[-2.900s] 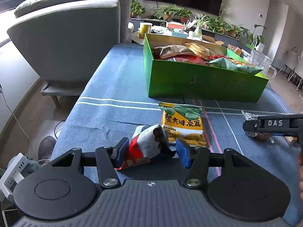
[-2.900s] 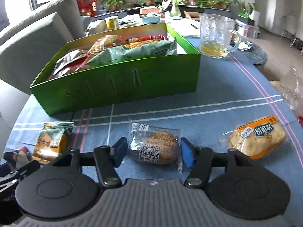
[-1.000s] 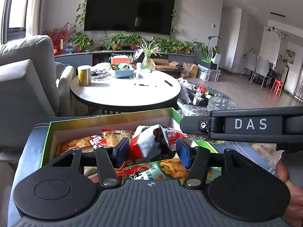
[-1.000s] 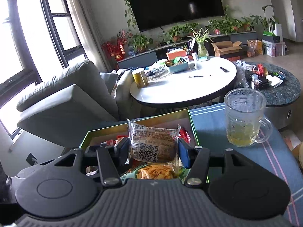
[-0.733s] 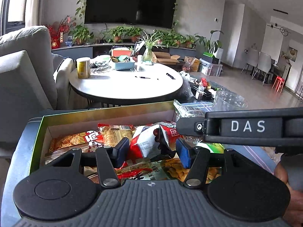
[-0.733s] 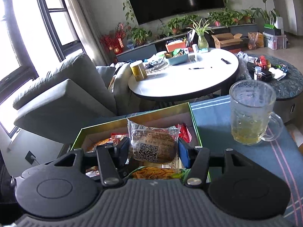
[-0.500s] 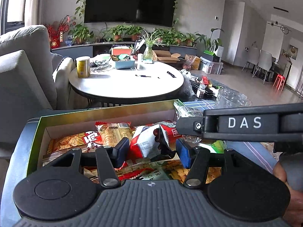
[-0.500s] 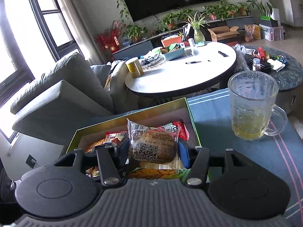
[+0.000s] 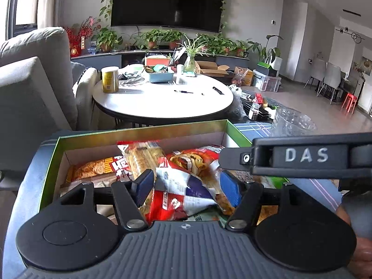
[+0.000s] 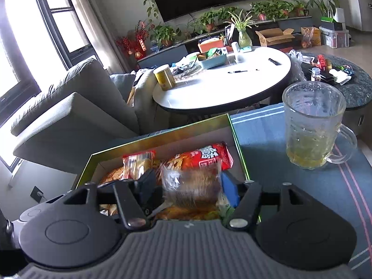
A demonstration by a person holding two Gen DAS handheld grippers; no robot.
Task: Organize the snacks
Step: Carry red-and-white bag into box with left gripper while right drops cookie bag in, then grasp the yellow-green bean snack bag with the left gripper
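Blue tablecloth point(image 10: 267, 162), green snack box point(image 9: 50, 174)

a grey sofa point(image 9: 28, 88) and white round table point(image 9: 162, 100) below a wall television point(image 9: 167, 2).

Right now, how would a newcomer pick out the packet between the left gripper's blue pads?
Find the green cardboard box on the blue cloth. Over it, the left gripper, jaws opening, has the crumpled red, white and navy foil packet between its pads, unlike the orange packs below.

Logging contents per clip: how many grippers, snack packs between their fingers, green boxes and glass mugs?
Grippers: 2 (left gripper, jaws opening; right gripper)
Snack packs between fingers: 2 (red-white pack, clear-wrapped cake)
Green box: 1
Glass mug: 1
Total: 6
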